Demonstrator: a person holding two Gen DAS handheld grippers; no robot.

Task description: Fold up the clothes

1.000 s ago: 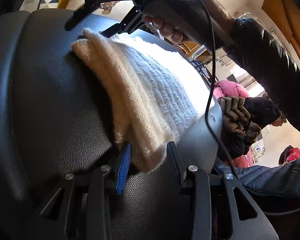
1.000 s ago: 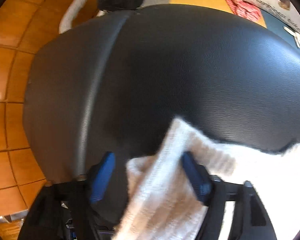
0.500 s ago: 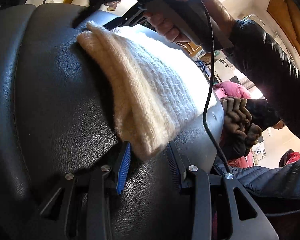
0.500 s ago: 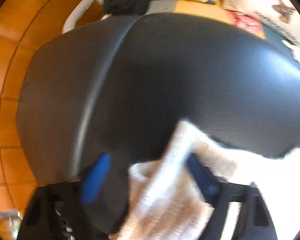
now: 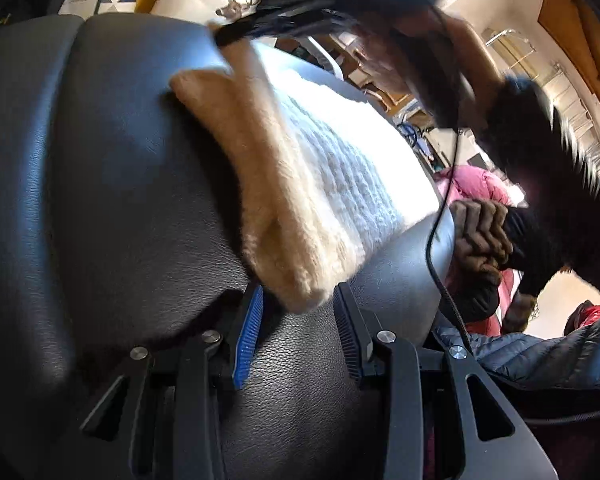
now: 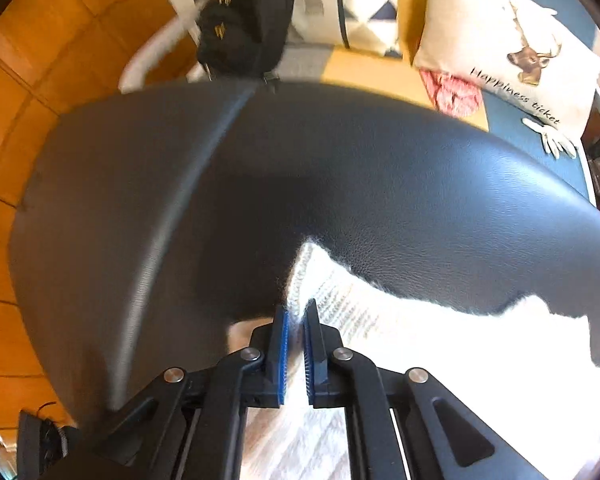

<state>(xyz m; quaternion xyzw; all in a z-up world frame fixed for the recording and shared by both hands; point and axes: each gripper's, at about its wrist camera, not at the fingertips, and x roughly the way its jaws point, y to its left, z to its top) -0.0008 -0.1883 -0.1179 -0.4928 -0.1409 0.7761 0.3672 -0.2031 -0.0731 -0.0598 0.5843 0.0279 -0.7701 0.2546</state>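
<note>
A: Left wrist view, entry one. Black leather surface (image 5: 112,200) fills the left and centre of the frame. The cream knit garment (image 5: 300,200) lies folded on it, running from the upper centre down to the lower centre.

B: State of the left gripper (image 5: 298,320)?

A: Fingers spread wide. The garment's near corner sits between the blue pads, touching neither that I can make out.

B: Moving right?

A: Upper centre to upper right: the right gripper (image 5: 296,20), blurred, at the garment's far corner, held by a hand (image 5: 416,56) with a dark sleeve (image 5: 540,160) behind it. A black cable (image 5: 440,240) hangs down from it. Right edge, beyond the surface: a pink jacket (image 5: 480,188) and a dark blue puffer jacket (image 5: 540,352).

B: Right wrist view?

A: Wooden floor (image 6: 16,120) along the left edge. A black bag (image 6: 244,32) at upper centre-left. The surface (image 6: 380,184) spans the middle. In the lower centre, the right gripper (image 6: 296,320) has its fingers drawn nearly together, pinching the upturned edge of the garment (image 6: 380,320), which spreads to the lower right, overexposed. Upper right: a cushion (image 6: 500,40) printed with a deer and lettering, and a red knit item (image 6: 452,92) just beside it.
</note>
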